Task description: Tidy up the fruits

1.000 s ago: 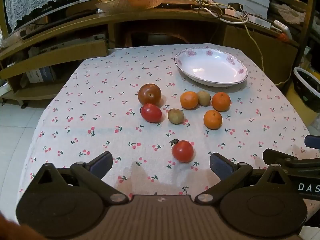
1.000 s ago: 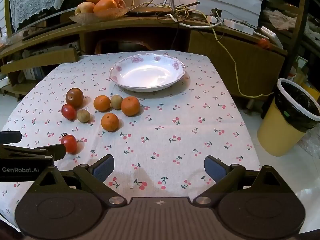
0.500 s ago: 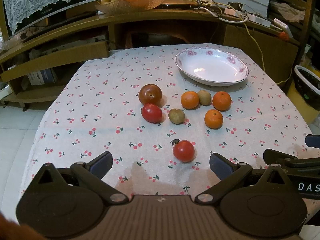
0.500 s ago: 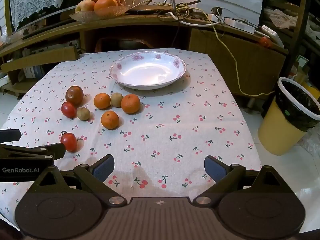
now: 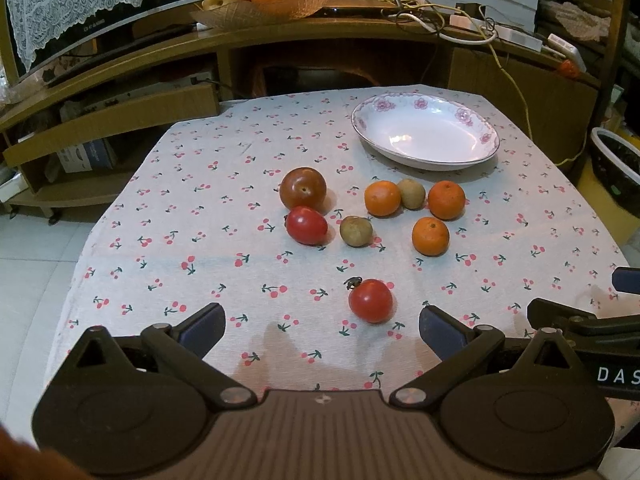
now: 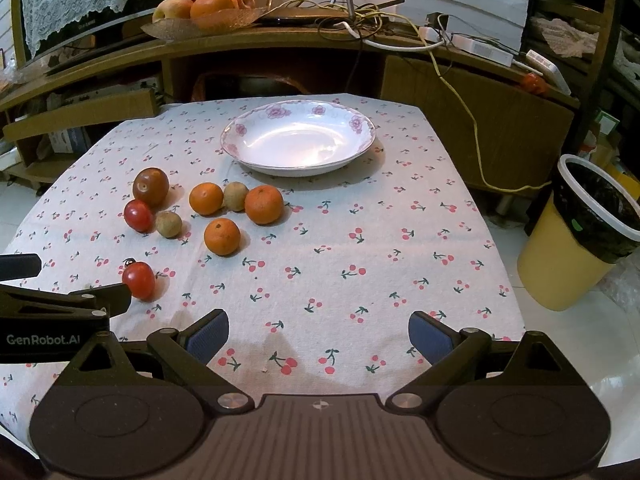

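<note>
Loose fruit lies on the cherry-print tablecloth [image 5: 200,208]: a near red tomato [image 5: 370,300] [image 6: 138,279], a second tomato [image 5: 306,225], a dark plum [image 5: 303,188], two brownish kiwis [image 5: 355,231] [image 5: 411,193] and three oranges [image 5: 382,198] [image 5: 446,200] [image 5: 430,236]. An empty white floral plate [image 5: 425,132] [image 6: 298,137] sits at the far side. My left gripper [image 5: 322,330] is open just short of the near tomato. My right gripper [image 6: 319,334] is open over bare cloth near the front edge.
A wooden shelf unit behind the table carries a basket of fruit [image 6: 204,4] and tangled cables [image 6: 384,28]. A yellow bin with a black liner [image 6: 580,236] stands on the floor to the right. The left gripper's body [image 6: 52,312] shows at the right view's left edge.
Both grippers have drifted slightly forward toward the fruit; the near tomato sits a little closer to the left gripper. No fruit has moved.
</note>
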